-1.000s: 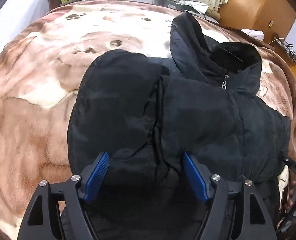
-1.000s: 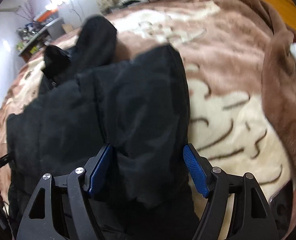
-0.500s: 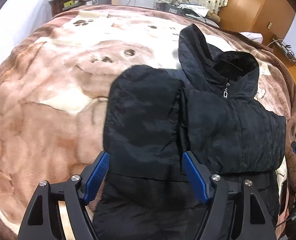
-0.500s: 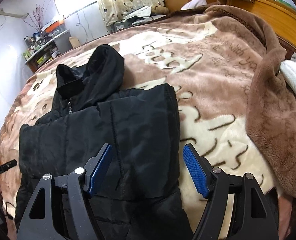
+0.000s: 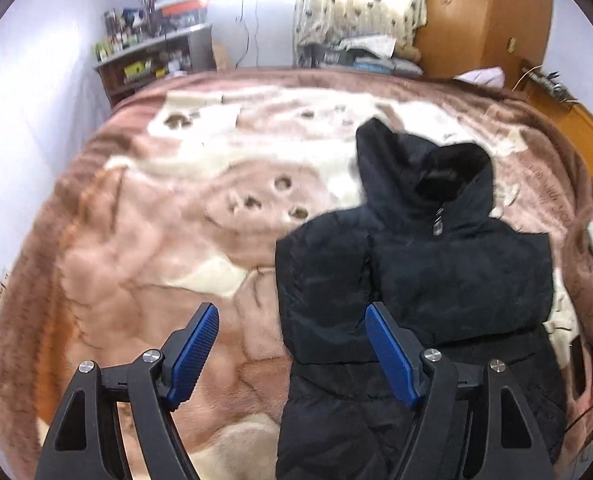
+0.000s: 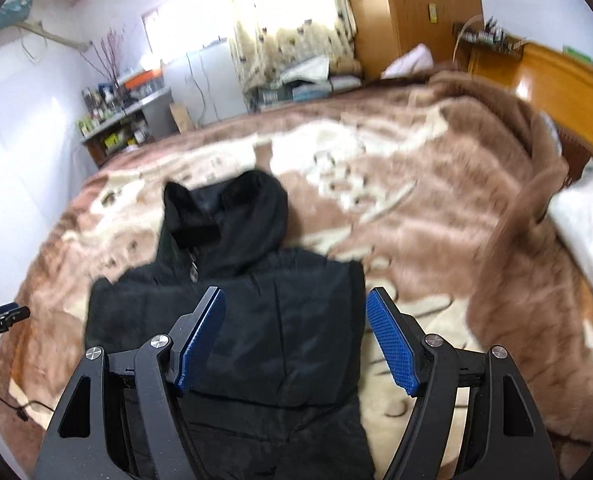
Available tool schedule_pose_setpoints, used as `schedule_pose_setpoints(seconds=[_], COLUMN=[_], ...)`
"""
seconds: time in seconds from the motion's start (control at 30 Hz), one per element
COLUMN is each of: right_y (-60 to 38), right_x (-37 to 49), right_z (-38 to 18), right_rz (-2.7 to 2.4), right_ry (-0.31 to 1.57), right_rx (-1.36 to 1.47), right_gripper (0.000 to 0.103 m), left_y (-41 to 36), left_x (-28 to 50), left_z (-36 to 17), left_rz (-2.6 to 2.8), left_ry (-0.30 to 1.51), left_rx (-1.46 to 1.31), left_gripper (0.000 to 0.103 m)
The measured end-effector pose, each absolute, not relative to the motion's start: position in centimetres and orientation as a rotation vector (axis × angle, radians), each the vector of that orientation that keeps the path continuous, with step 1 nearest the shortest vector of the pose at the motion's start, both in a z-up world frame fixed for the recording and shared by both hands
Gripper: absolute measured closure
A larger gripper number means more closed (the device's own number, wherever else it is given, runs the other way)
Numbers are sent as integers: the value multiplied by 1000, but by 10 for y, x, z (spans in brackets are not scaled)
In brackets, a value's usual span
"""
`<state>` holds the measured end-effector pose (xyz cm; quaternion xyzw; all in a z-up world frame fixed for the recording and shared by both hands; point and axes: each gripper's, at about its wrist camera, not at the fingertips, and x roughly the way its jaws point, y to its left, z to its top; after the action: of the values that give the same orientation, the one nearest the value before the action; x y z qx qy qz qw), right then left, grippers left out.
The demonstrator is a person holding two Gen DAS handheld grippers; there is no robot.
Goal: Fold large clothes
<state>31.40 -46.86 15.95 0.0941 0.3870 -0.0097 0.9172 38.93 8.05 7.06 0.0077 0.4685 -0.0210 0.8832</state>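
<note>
The jacket [image 5: 436, 280] is looking plain black, lying on a blanket [image 5: 136, 260] showing brown and cream with paw prints. The gripper pads [image 6: 390, 342] are showing blue on black frames, and the wardrobe [image 6: 412, 12] is glowing orange-brown.

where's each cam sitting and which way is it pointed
Left wrist: on the left gripper, looking down along its open fingers at the black jacket on the brown blanket.
Right wrist: on the right gripper, angled down at the jacket; the left gripper's tip shows at the frame's left edge.
Shared: jacket, blanket, shelf, curtain, wardrobe.
</note>
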Motion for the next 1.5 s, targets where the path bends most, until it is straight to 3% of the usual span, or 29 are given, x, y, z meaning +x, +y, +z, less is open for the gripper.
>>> schedule_pose_setpoints(seconds=[0.23,0.43,0.53,0.67,0.93,1.2,1.5], right_y=[-459,-459,-465,-472,-497,-520,-504], right_x=[282,297,317,368,473,561,638], right_z=[251,310,308,242,87,28,-33], right_rz=[45,77,101,89,-10,-102,35], right_ry=[716,703,701,794,994,1001,1115], right_rx=[128,138,208,304,456,605,666], right_gripper=[30,30,30,30,30,30,30], left_y=[70,53,38,26,32,40,15], left_x=[347,366,393,439,567,678,776], left_z=[172,237,246,209,63,1,-71], left_rz=[-90,-108,-164,-206,-199,-113,-157], left_ry=[881,850,832,841,1036,1015,1139], left_rx=[7,-17,-41,-83,-242,-387,-465], left_gripper=[28,26,17,14,14,14,14])
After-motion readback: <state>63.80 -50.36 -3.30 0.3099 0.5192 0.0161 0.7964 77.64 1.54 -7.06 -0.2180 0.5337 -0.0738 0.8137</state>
